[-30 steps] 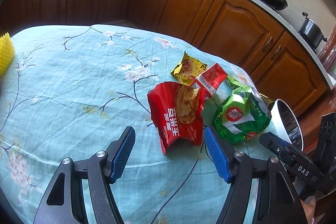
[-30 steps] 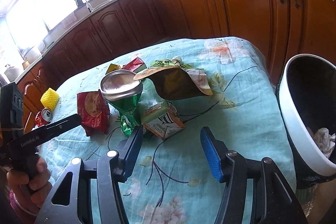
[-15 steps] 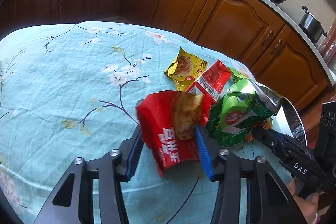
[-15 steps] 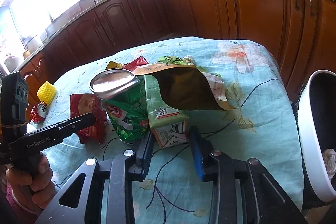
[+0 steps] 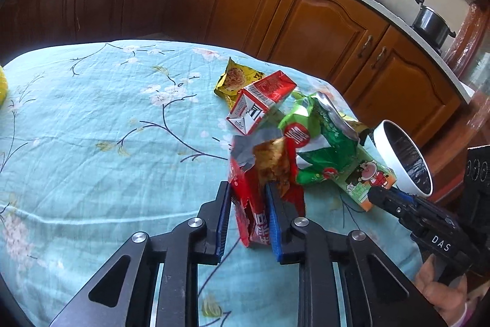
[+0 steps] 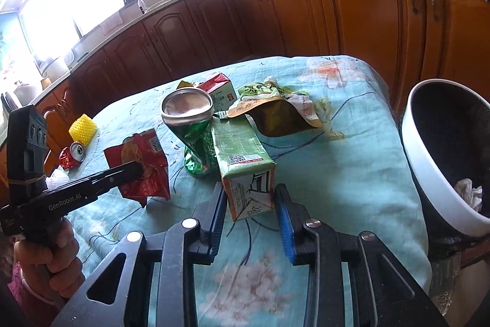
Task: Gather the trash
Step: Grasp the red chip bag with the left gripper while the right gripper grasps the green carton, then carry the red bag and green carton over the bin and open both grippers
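My left gripper (image 5: 247, 189) has a red snack bag (image 5: 254, 204) between its blue pads; the jaws are closing and the pads press the crumpled bag from both sides. My right gripper (image 6: 249, 192) is shut on the end of a green drink carton (image 6: 242, 155), which lies lengthwise away from me. In the right wrist view the left gripper (image 6: 134, 169) grips the red bag (image 6: 144, 161) to the left. A crushed green can (image 6: 196, 143) leans against the carton. The white trash bin (image 6: 428, 167) stands off the table's right edge, with crumpled paper inside.
On the floral tablecloth (image 5: 92, 143) lie a red-and-white carton (image 5: 260, 101), a yellow packet (image 5: 232, 78) and a brown pouch (image 6: 281, 118). A crushed red can (image 6: 72, 155) and a yellow cup-like object (image 6: 82, 127) sit far left. Wooden cabinets ring the table.
Both grippers moved forward and their jaws narrowed. The left one took hold of the red bag, which now stands crumpled; the right one closed on the green carton.
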Tool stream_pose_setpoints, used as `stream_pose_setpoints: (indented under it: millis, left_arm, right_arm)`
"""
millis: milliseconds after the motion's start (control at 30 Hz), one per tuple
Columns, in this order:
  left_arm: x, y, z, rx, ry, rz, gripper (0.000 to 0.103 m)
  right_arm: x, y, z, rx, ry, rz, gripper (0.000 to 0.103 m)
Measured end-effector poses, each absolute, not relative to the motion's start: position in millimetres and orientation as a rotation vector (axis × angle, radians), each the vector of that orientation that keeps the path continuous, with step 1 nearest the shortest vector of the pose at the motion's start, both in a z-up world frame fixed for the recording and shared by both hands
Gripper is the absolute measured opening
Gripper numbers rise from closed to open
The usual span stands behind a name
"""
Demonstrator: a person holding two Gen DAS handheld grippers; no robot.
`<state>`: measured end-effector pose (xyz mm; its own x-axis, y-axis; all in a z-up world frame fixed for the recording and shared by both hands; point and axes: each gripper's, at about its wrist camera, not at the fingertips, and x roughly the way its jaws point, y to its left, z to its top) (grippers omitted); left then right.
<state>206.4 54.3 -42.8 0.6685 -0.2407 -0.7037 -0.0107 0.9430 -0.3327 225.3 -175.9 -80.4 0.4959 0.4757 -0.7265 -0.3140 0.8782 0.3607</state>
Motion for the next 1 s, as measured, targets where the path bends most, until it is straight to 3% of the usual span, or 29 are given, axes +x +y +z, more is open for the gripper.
stream_pose_setpoints:
  millis: [300,433,500,633,1000]
  left_arm:
    - [190,43,-41,-0.293,0.84,-0.167,0.019]
    - [186,42,-39,-0.29,0.84,-0.168,0.019]
    - [184,41,-38,-0.288,0.84,-0.169,0.018]
    - [178,35,-35,-0.277,0.833,-0.179,0.016]
    - [172,-15,-22,-0.224,0.825,-0.301,0.012]
  right_arm:
    - [221,-180,-90,0.256,0.989,0.513,0.038]
    - [230,-175,-92,0.248,0.983,0.512,0.046]
    - [233,-172,-95,0.247,0.989,0.515,0.046]
    - [228,-171,-95,0.235,0.982,0.508,0.033]
    - [194,-230,-71,0.29,0.905,0.41,0.031]
